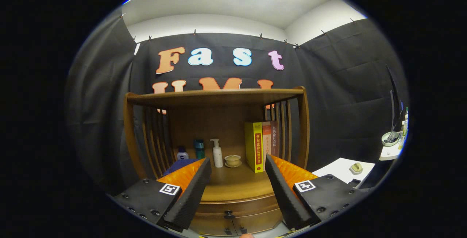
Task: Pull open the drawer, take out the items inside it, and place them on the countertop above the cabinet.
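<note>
Gripper view: gripper [238, 167] spread wide, fingers holding nothing, poised above the front edge of the countertop [233, 188]. Drawer [233, 218] closed, below the countertop's front edge, its dark handle [228, 215] between the fingers and low. Along the back of the countertop: pump bottle [217, 153], small bowl [232, 160], upright books [261, 145] toward the right rear corner.
</note>
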{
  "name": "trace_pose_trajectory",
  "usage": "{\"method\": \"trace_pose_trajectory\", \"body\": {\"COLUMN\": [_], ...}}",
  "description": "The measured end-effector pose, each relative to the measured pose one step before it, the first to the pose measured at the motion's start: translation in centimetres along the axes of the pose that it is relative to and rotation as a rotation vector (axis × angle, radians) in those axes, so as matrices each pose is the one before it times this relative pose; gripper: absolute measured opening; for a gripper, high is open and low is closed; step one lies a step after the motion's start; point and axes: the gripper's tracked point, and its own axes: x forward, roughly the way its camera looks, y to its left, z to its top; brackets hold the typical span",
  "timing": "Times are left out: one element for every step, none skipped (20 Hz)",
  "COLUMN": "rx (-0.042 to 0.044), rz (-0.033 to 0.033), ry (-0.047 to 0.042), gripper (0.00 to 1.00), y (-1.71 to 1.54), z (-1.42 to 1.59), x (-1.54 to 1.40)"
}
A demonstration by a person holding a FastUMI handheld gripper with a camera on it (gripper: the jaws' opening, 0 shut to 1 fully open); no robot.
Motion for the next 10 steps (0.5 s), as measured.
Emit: {"method": "trace_pose_trajectory", "body": {"rx": [-0.00694,-0.00271,0.00109,0.00729,0.0085,0.01138,0.01786,0.01383,0.00532,-0.00536], "rz": [-0.00311,-0.00048,0.00092,0.00014,-0.00375,-0.00892,-0.00243,-0.00196,-0.00164,-0.00013], "ry": [0.01173,0.01004,0.00759,0.01075,0.00982,0.01275,0.00137,-0.00197,0.00089,0.00607], "gripper": [0.98,0.98,0.98,0.98,0.98,0.98,0.98,0.98,0.98,0.99], "y": [-0.032,0.105,0.145,0.107,0.047,-0.156,-0.013,-0.002,0.077,0.049], "z": [-1.322,-1.301,-1.339,-1.359,-1.619,-1.562,-1.404,-1.038,-1.271,-1.373], "x": [0.348,0.357,0.403,0.365,0.224,0.267,0.328,-0.023,0.121,0.18]}}
